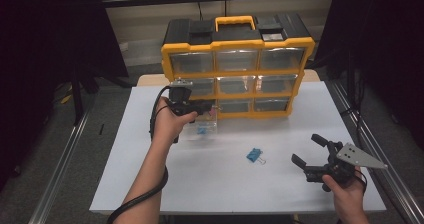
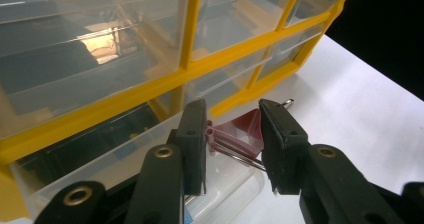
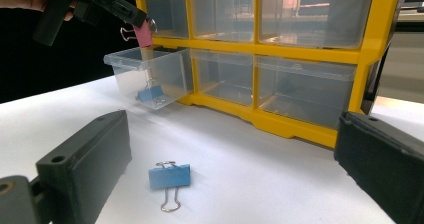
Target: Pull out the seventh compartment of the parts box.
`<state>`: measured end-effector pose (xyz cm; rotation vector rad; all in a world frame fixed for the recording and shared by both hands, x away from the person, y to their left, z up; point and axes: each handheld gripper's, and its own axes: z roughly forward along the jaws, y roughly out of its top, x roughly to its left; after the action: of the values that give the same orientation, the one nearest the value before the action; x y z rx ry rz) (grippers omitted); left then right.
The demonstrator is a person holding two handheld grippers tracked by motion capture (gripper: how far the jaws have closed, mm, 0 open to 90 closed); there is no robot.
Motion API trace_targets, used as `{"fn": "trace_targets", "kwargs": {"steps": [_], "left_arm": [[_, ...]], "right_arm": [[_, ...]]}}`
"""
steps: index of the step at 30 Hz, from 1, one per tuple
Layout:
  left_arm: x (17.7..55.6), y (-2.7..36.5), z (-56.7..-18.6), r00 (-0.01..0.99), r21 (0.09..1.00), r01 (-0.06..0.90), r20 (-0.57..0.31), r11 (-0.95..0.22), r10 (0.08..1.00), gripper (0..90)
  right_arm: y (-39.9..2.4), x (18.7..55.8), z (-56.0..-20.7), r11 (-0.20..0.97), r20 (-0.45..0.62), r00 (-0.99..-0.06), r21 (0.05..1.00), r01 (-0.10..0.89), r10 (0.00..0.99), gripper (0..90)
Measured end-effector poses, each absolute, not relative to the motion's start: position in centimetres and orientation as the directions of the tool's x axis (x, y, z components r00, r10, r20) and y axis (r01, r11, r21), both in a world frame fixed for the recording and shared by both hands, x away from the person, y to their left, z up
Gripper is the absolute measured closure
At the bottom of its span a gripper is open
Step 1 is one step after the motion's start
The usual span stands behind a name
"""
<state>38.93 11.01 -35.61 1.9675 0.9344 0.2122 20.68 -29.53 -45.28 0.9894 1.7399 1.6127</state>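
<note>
Left tongs (image 2: 232, 139) clamp a pink binder clip (image 2: 240, 134) above the pulled-out drawer (image 3: 150, 74); right tongs (image 3: 230, 174) gape empty.

left gripper (image 1: 212, 110): black jaws, brass rivets, black cable | right gripper (image 1: 306, 150): black, grey three-cornered plate with holes | forearms: sleeveless

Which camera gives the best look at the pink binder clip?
The left gripper view: the pink binder clip sits close up between the left gripper jaws. The right gripper view shows it small, above the pulled-out clear plastic drawer. In the high view it cannot be made out.
</note>
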Motion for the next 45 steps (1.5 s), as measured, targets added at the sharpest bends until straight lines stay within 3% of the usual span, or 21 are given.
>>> {"fn": "trace_targets", "kwargs": {"steps": [28, 30, 45], "left_arm": [[39.5, 12.4, -36.9, 0.629, 0.794, 0.555, -0.206, -0.247, 0.750, 65.2], [39.7, 12.7, -36.8, 0.648, 0.787, 0.545, -0.176, -0.289, 0.741, 65.2], [39.9, 13.1, -37.6, 0.619, 0.778, 0.563, -0.171, -0.281, 0.766, 65.1]], "right_arm": [[-29.5, 20.7, -45.3, 0.003, 0.080, -0.570, 0.990, 0.143, 0.818, 1.6], [-29.5, 20.7, -45.3, 0.005, 0.078, -0.573, 0.990, 0.142, 0.816, 1.6], [-29.5, 20.7, -45.3, 0.002, 0.082, -0.572, 0.989, 0.145, 0.816, 1.6]]}}
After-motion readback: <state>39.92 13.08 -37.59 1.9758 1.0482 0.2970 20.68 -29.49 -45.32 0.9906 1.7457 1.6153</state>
